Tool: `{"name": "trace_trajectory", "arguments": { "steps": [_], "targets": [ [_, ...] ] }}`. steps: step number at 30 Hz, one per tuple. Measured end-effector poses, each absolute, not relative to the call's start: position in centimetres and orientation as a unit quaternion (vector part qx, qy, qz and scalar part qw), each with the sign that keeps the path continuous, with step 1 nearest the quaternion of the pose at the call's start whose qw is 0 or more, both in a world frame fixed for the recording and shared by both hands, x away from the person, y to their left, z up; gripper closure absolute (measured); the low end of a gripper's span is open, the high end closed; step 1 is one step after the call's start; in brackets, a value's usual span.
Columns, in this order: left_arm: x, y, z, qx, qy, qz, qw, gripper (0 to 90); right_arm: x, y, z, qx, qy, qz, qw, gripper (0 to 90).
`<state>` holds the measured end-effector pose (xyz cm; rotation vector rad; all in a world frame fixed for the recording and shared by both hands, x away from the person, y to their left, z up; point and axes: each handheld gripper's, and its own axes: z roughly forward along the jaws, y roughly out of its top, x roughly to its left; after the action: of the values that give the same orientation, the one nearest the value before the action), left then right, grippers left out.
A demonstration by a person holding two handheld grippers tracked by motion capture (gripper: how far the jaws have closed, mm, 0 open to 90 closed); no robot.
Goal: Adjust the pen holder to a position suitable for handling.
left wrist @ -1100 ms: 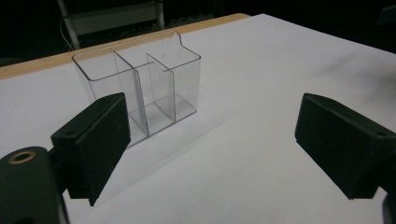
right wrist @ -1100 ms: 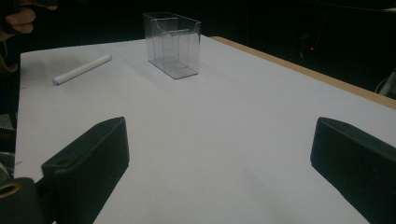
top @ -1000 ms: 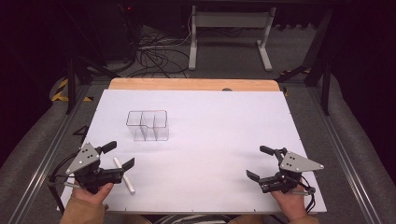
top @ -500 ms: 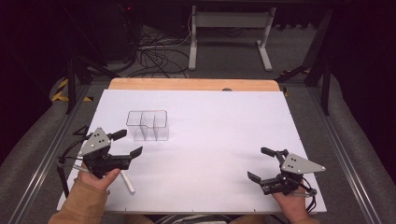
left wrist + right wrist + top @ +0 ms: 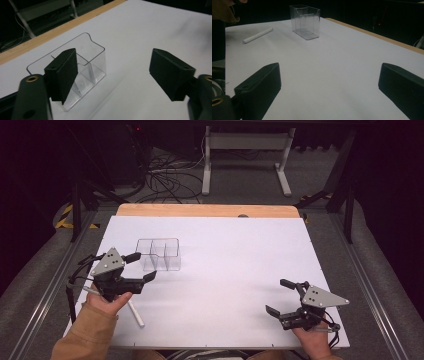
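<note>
Just beyond the open left claw, clear divided box.

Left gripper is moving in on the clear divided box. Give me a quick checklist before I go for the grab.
1. Clear box upright on the white table: ok.
2. Left gripper lined up on the box: not ok; in the left gripper view one jaw overlaps the box and the other stands off to the side over bare table.
3. Left jaws wide enough: cannot tell; they have just been closing, nothing between them.
4. Box compartments empty: ok.
5. White stick clear of the approach: ok, it lies nearer the person, under the left hand.
6. Right gripper out of the way: ok, open, far from the box.
</note>
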<state>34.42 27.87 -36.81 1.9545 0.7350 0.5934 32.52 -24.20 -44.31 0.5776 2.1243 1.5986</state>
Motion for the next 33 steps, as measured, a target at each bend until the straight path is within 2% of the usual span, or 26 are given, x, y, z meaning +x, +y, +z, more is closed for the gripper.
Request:
{"name": "trace_trajectory", "arguments": {
  "steps": [7,12,24,33],
  "targets": [
    [36.2,27.9,-36.0,0.817,0.29,0.225,0.445,30.0,32.5,-24.1,-44.3,0.206,0.765,0.574,0.207,4.9],
    [37.9,27.2,-35.7,0.847,0.277,0.203,0.405,33.8,32.6,-24.1,-44.4,0.204,0.766,0.574,0.204,4.9],
    [41.2,26.3,-35.5,0.888,0.247,0.197,0.335,35.1,32.5,-24.0,-44.4,0.2,0.769,0.574,0.199,4.9],
    [42.5,25.4,-35.9,0.911,0.209,0.201,0.292,41.4,32.6,-24.0,-44.4,0.199,0.77,0.574,0.196,4.9]
  ]
}}
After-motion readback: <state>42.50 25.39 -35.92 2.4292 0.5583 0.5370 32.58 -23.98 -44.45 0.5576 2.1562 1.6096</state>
